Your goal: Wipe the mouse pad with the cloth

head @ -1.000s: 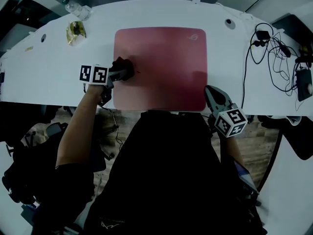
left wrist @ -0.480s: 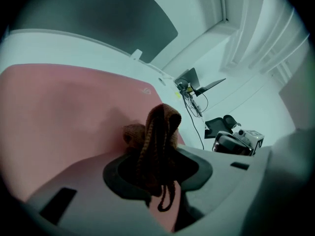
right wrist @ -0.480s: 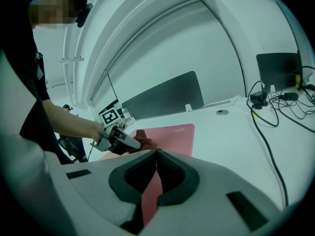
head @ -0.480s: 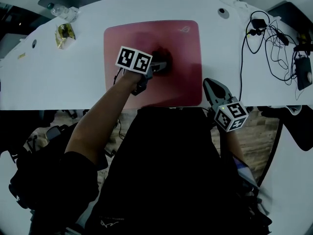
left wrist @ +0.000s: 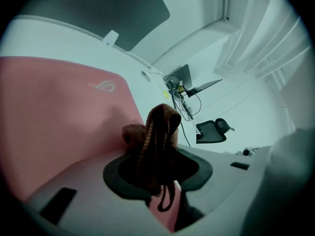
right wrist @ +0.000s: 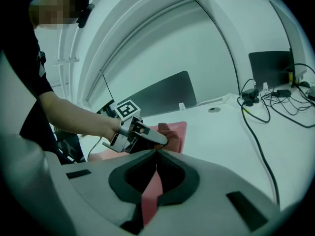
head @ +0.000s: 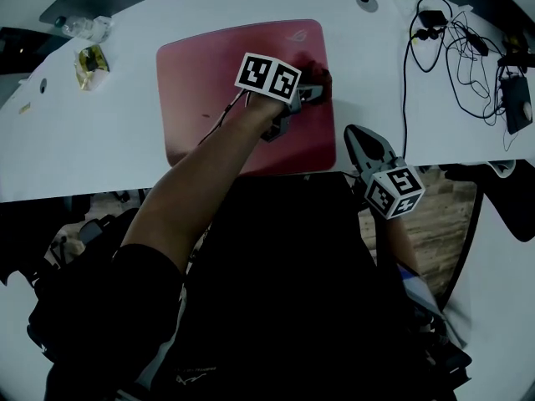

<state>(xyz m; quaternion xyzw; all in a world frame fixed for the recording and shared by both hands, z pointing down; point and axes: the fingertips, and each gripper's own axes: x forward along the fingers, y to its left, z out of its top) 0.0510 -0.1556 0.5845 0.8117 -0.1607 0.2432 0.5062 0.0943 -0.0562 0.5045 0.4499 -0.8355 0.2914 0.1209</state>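
Note:
The red mouse pad [head: 226,98] lies on the white table [head: 75,149]. My left gripper [head: 316,88] is over the pad's right part, shut on a brown knitted cloth [head: 320,77] that presses on the pad. In the left gripper view the cloth [left wrist: 156,132] bunches between the jaws of the left gripper [left wrist: 158,157], with the pad [left wrist: 54,117] below. My right gripper [head: 354,140] sits at the pad's near right corner by the table edge. In its own view the right gripper [right wrist: 157,152] is shut, with a strip of the pad [right wrist: 149,193] between its jaws.
Tangled black cables and adapters [head: 447,44] lie on the table at the far right. A yellow wrapper [head: 89,59] and a clear bottle [head: 82,25] sit at the far left. A dark monitor [right wrist: 272,68] stands beyond the cables.
My left gripper has swept the cloth from the pad's left edge across to its right side. The right gripper has stayed at the pad's near right corner.

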